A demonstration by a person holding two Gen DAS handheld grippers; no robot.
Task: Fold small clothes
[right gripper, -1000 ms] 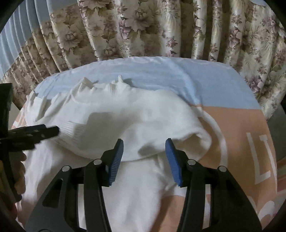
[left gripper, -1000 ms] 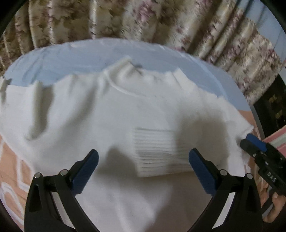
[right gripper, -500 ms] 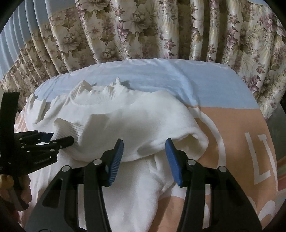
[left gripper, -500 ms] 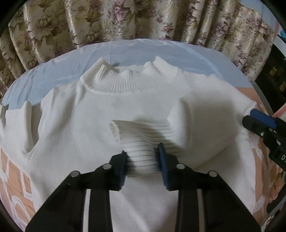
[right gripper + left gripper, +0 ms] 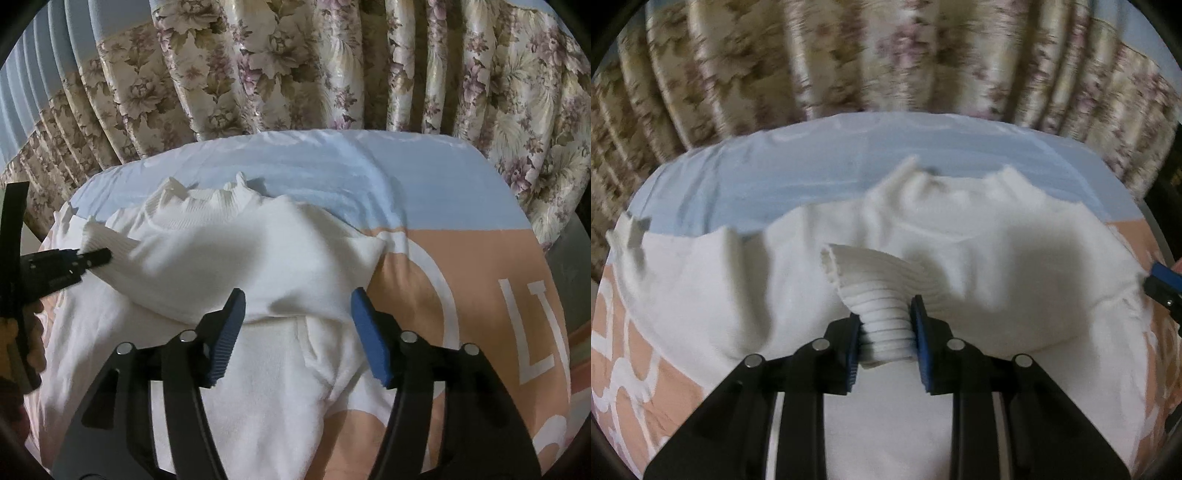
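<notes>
A small white knit sweater (image 5: 1015,266) lies front up on a bed, ribbed collar at the far side; it also shows in the right wrist view (image 5: 236,266). One sleeve is folded across the chest. My left gripper (image 5: 885,328) is shut on that sleeve's ribbed cuff (image 5: 882,295) and holds it lifted off the chest. In the right wrist view the left gripper (image 5: 92,256) shows at the left edge with the cuff (image 5: 107,240). My right gripper (image 5: 295,325) is open and empty, hovering over the folded sleeve's lower edge near the sweater's right side.
The bed cover is light blue at the far side (image 5: 332,166) and peach with white lettering nearer (image 5: 480,277). Floral curtains (image 5: 295,62) hang close behind the bed. The other sleeve (image 5: 683,258) lies spread out to the left.
My left gripper closed on the sleeve cuff and has pulled it up and to the left. My right gripper has stayed open and has moved closer over the sleeve.
</notes>
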